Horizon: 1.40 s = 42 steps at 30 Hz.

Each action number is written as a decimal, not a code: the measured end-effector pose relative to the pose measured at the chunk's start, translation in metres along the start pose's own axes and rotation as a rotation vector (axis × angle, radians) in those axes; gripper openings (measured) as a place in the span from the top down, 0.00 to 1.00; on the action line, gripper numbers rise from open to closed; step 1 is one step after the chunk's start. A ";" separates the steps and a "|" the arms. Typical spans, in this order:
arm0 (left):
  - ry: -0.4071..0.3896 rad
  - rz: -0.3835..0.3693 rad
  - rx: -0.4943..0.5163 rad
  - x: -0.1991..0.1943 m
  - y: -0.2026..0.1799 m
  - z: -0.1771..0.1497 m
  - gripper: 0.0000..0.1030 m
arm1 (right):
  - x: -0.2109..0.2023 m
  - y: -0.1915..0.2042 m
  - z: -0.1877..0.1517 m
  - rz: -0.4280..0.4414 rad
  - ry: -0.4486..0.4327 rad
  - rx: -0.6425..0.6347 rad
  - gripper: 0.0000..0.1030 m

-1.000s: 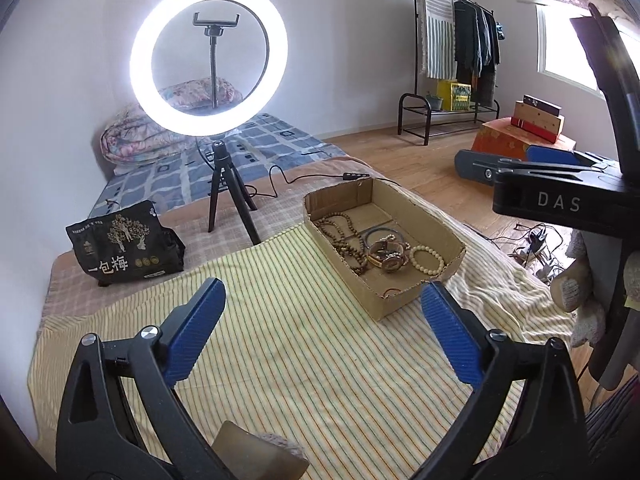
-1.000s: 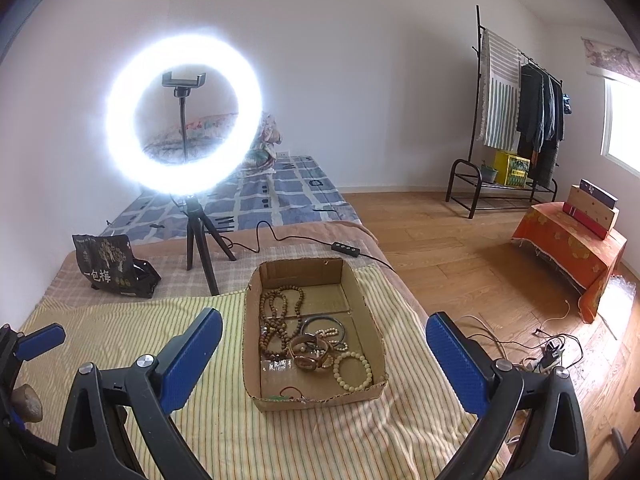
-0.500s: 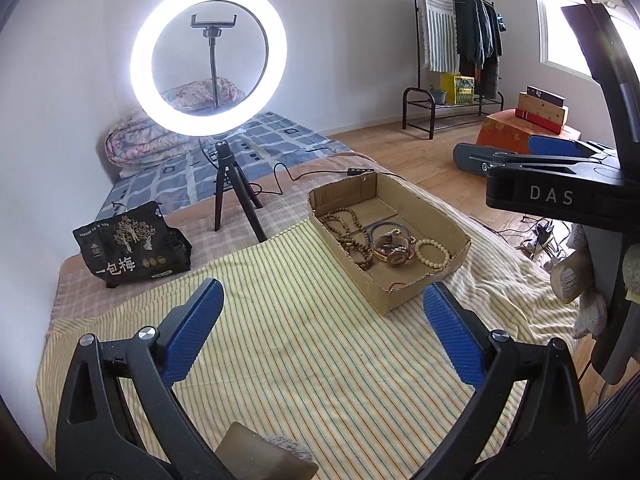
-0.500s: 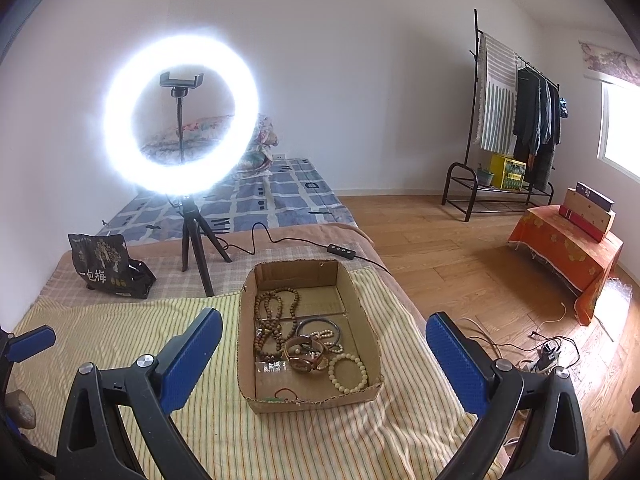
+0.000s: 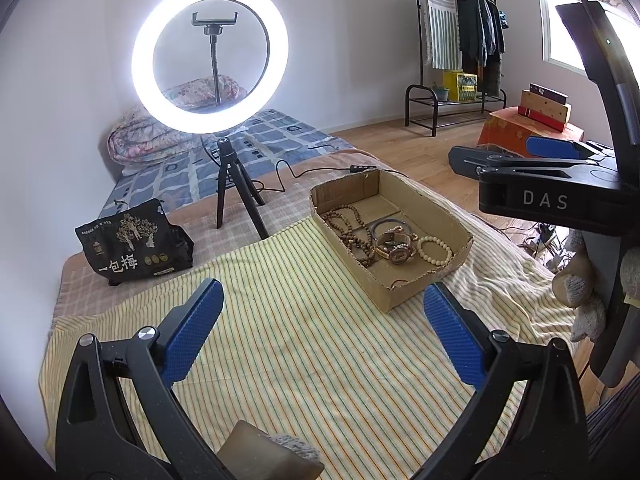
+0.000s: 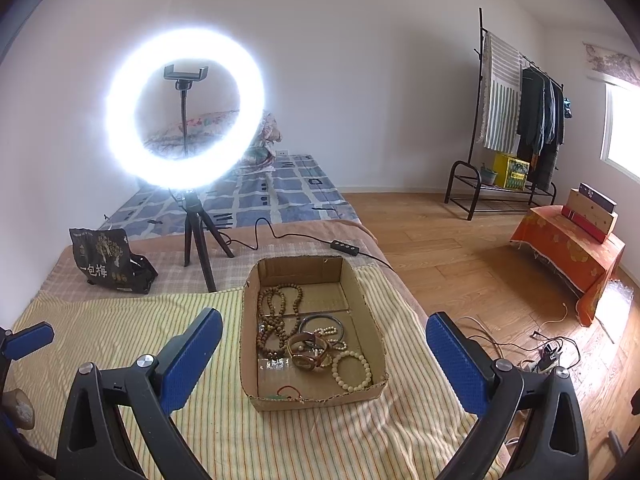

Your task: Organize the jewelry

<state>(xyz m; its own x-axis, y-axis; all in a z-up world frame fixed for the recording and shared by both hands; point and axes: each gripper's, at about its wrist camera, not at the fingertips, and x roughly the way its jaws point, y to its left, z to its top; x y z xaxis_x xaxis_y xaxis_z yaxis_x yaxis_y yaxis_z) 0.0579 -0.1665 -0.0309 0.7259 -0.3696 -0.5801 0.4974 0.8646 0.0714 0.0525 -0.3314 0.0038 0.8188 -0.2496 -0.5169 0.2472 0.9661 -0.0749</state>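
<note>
The cardboard box (image 6: pixel 314 332) sits on the striped cloth (image 6: pixel 120 332) on the bed, and all the jewelry that shows is inside it. Its long side runs away from the right tool (image 6: pixel 324 360), so the near short wall faces that tool.

The right tool is wide open and holds nothing. The box lies right in front of it, between its two blue pads, a little past the tips. In the box, the long brown bead necklace (image 6: pixel 276 316) lies at the far left. The gray bangle (image 6: pixel 321 326) and the watch (image 6: pixel 306 354) are in the middle, touching each other in a pile. The white bead bracelet (image 6: pixel 352 370) lies nearest, to the right of the watch.

The left tool (image 5: pixel 324 332) is also wide open and holds nothing. From this tool the box (image 5: pixel 390 236) lies ahead and off to the right, turned at a slant.

So I think the right tool is the nearer one and is lined up better with the box. The jewelry lies mixed together in the box. That could be a pile waiting to be sorted, or things already gathered into one place; I cannot tell which.
</note>
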 end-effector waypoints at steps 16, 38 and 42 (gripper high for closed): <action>0.001 0.021 -0.012 -0.002 0.000 -0.002 0.01 | 0.001 0.000 -0.002 0.009 0.010 0.006 0.00; 0.004 0.028 -0.013 -0.003 0.001 -0.002 0.01 | 0.004 0.001 -0.005 0.020 0.029 0.012 0.00; 0.005 0.030 -0.014 -0.003 0.001 -0.002 0.01 | 0.005 0.002 -0.005 0.024 0.032 0.011 0.00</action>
<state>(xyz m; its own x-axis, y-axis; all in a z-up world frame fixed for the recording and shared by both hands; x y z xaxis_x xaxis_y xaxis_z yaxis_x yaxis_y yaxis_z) 0.0551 -0.1632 -0.0309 0.7380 -0.3413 -0.5821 0.4685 0.8800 0.0779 0.0543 -0.3307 -0.0034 0.8074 -0.2242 -0.5458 0.2336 0.9709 -0.0532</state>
